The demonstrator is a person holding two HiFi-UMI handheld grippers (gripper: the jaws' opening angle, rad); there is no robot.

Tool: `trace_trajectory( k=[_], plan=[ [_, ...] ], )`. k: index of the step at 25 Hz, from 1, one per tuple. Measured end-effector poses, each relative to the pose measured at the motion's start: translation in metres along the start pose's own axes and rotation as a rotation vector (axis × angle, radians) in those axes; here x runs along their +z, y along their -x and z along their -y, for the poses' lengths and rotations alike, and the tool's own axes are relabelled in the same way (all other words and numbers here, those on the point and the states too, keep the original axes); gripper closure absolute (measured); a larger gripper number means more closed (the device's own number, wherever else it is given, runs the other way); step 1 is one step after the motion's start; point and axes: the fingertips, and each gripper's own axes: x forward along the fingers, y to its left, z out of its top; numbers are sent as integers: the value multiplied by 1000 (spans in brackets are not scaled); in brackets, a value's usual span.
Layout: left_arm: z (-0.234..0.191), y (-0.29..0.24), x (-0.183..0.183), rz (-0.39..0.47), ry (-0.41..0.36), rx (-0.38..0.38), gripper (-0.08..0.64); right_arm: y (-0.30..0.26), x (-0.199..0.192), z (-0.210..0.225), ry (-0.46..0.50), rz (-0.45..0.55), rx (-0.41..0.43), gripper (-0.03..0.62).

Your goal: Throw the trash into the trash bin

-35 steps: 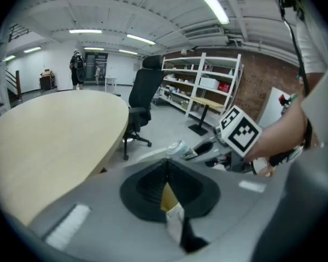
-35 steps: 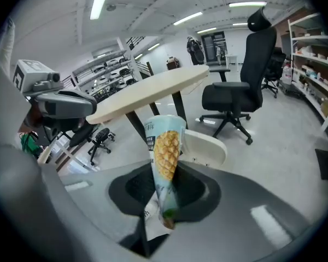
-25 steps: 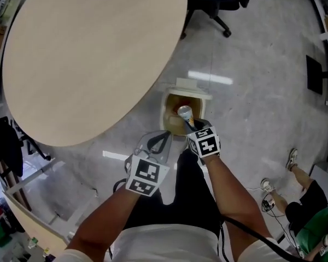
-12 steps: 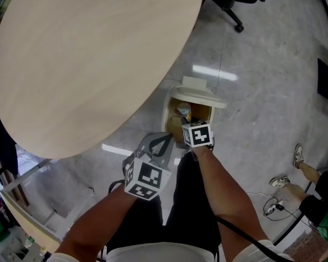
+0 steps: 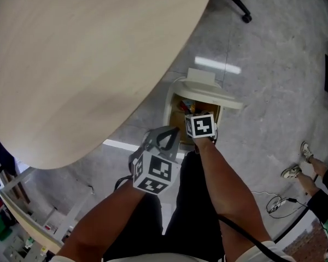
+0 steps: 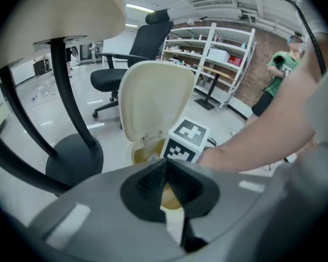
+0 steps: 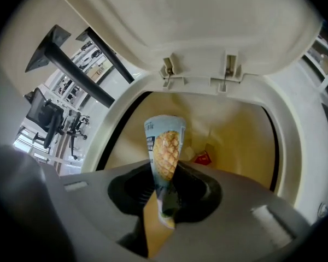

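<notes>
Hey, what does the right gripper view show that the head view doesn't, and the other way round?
Only the right gripper view: the light-blue, waffle-printed cone wrapper pinched in the right hand-held gripper, and the lid's two hinges.
Only the head view: the round beige wooden tabletop, the left hand-held gripper and the person's forearms.
Both: the cream plastic trash bin with its lid open, and the right hand-held gripper at its mouth.
</notes>
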Motion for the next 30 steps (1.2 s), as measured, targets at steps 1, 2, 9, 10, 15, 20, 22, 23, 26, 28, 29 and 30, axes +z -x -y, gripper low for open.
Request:
trace_trajectory(
  k=[1, 2, 9, 10, 15, 20, 22, 23, 26, 28, 29, 30],
  plan=[
    [0, -2, -1, -3, 2, 0, 552, -2, 1, 0, -2, -1, -1, 503],
    [0, -4, -2, -5, 4, 0, 552, -4, 1, 0, -6, -1, 2, 503],
    [-7, -23, -12, -27, 26, -18, 552, -8, 11, -8, 23, 55, 50, 394],
    [-7, -22, -11, -26, 26, -19, 552, -2, 12, -10, 24, 62, 53, 394],
    [-1, -2, -5, -19, 10, -26, 552, 35, 2, -19, 11, 73, 43, 394],
    [-4, 5, 1, -14, -26, -40, 552, 75, 12, -25, 18, 117, 35, 397],
    [-3, 9, 2, -17, -28, -42, 552, 93, 14, -29, 29, 131, 37, 421],
    [-1, 13, 5, -15, -29, -46, 552, 104, 14, -31, 36, 137, 38, 433],
    [8, 33, 19, 5, -41, -72, 552, 141, 19, -40, 57, 177, 38, 520],
    [12, 52, 30, 20, -66, -91, 552, 167, 28, -48, 84, 222, 36, 589],
    [15, 61, 34, 25, -84, -98, 552, 180, 31, -52, 102, 239, 36, 589],
    [17, 71, 39, 31, -103, -105, 552, 192, 33, -56, 117, 250, 38, 589]
  ],
)
